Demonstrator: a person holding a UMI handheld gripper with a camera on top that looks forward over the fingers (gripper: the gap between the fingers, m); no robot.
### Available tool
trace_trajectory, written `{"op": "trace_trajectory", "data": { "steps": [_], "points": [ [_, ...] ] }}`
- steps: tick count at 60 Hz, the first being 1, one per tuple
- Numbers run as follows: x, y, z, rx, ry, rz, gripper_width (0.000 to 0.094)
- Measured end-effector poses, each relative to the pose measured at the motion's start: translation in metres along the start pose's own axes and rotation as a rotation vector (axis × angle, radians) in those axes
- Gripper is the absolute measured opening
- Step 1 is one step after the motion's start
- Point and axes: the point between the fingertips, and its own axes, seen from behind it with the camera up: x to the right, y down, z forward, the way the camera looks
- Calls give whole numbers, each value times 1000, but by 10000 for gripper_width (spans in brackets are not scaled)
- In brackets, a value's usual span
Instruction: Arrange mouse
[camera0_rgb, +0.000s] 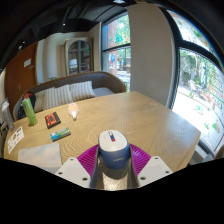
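A white and blue-grey computer mouse (112, 143) sits between my two fingers, its front pointing away from me over the round wooden table (150, 118). The magenta pads (88, 157) touch its left and right sides. My gripper (113, 154) is shut on the mouse at the table's near edge. The mouse's underside and whether it rests on the table are hidden.
On the left part of the table stand a green bottle (30, 111), a dark red box (52, 120), a small teal item (60, 133), a white sheet (40, 155) and a booklet (13, 141). A sofa with cushions (70, 93) lies beyond the table; windows are at the right.
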Motion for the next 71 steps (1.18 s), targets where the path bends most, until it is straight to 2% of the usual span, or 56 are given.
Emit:
{"op": "trace_trajectory", "data": {
  "steps": [8, 14, 18, 22, 27, 29, 35, 41, 52, 55, 56, 57, 59, 71],
  "points": [
    [-83, -78, -90, 191, -116, 1, 443],
    [-166, -90, -148, 278, -196, -95, 441],
    [-210, -75, -151, 253, -249, -163, 440],
    [-252, -29, -143, 201, -293, -228, 439],
    [-253, 21, -120, 77, -326, -274, 440],
    [-282, 53, -101, 46, -332, -289, 441],
    [-266, 82, -87, -30, -322, -297, 444],
    [-265, 103, -75, -66, -304, -294, 475],
    [-264, 106, -73, -71, -351, -252, 625],
    [-257, 107, -78, -77, -354, -251, 773],
    [-255, 108, -80, -77, -356, -253, 879],
    [-252, 109, -83, -76, -357, -255, 892],
    [-249, 109, -89, -71, -376, -259, 842],
    [-216, 123, -142, -51, -448, -246, 845]
  ]
}}
